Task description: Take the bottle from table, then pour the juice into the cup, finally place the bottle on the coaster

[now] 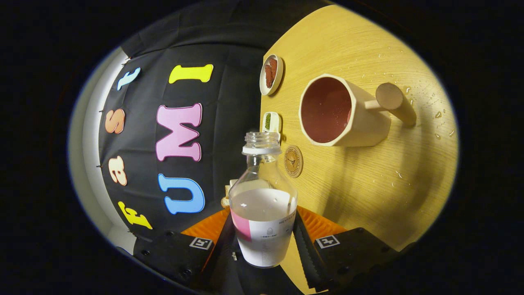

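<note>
My gripper (262,231) is shut on a clear, uncapped bottle (262,196), both fingers pressing its labelled lower body. White liquid fills about half of the bottle. The view is rolled, so the wooden table (368,184) stands like a wall beside the bottle. A cream faceted cup (342,112) with a round knob handle sits on the table beyond the bottle's mouth; its inside looks reddish. The small round wooden coaster (293,161) lies on the table right next to the bottle's neck, between the bottle and the cup.
A small round dish (271,74) with brown pieces and a small dish (271,122) with something green sit along the table's far edge. Drops of liquid (438,114) dot the wood past the cup's handle. A small pale object (227,192) lies behind the bottle.
</note>
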`<state>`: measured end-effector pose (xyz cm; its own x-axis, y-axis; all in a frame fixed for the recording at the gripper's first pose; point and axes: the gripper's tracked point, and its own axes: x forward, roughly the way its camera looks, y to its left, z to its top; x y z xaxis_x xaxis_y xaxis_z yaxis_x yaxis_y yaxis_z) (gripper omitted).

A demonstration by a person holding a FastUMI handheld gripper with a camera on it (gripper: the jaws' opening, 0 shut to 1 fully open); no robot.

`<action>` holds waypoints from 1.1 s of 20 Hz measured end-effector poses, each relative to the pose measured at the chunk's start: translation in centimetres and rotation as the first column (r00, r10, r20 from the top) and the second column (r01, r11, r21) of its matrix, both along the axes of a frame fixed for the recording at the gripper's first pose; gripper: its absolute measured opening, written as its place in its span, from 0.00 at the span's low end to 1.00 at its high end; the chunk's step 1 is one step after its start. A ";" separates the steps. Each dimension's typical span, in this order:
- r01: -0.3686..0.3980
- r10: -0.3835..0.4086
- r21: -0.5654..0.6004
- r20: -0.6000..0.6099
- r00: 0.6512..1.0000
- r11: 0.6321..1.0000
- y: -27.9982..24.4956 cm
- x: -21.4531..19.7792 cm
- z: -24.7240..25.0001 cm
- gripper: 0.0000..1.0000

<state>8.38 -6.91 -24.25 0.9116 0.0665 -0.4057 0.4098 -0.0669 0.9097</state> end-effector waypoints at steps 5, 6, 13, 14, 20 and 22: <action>0.061 -0.061 0.078 0.000 0.998 0.995 -0.5 0.2 0.0 0.76; 0.072 -0.072 0.088 -0.002 0.997 0.994 -0.6 0.4 0.1 0.76; 0.118 -0.119 0.148 0.000 0.993 0.982 -1.3 0.8 0.2 0.76; 0.128 -0.130 0.158 0.002 0.991 0.979 -1.5 0.8 0.3 0.76; 0.169 -0.171 0.210 -0.008 0.985 0.963 -2.2 0.9 -0.1 0.76; 0.179 -0.180 0.222 -0.016 0.984 0.958 -2.3 0.8 -0.3 0.76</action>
